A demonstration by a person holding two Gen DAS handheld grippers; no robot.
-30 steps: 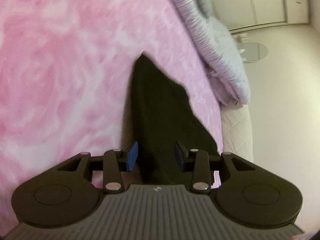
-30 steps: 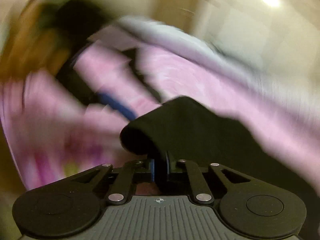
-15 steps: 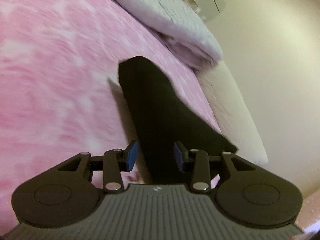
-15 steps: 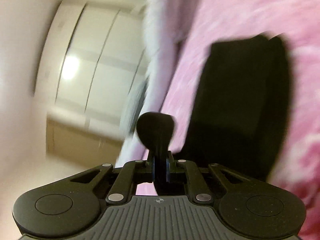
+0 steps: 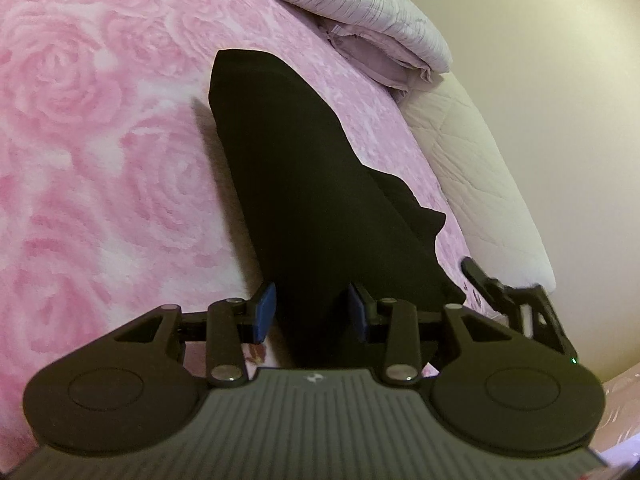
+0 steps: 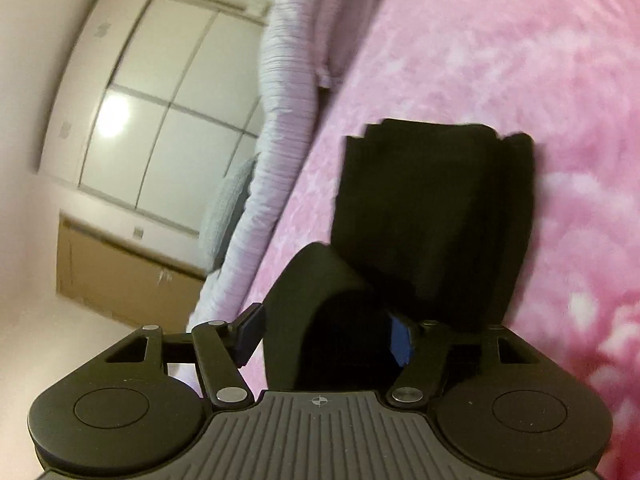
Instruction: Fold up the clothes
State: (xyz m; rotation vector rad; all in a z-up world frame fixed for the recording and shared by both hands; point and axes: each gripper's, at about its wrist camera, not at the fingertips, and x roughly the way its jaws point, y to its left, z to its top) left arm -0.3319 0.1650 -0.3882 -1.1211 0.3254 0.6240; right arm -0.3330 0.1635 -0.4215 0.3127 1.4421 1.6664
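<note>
Black garment lies lengthwise mid-frame on pink bed; right tool, clamped on a rolled fold half a second ago, now spread, fold loose between pads; left tool apart, straddling cloth; release suggests that fold is laid

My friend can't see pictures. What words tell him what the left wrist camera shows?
A folded black garment lies on a pink rose-patterned blanket, running between the open blue-padded fingers of the left gripper. A striped lilac quilt is bunched at the bed's far edge.
</note>
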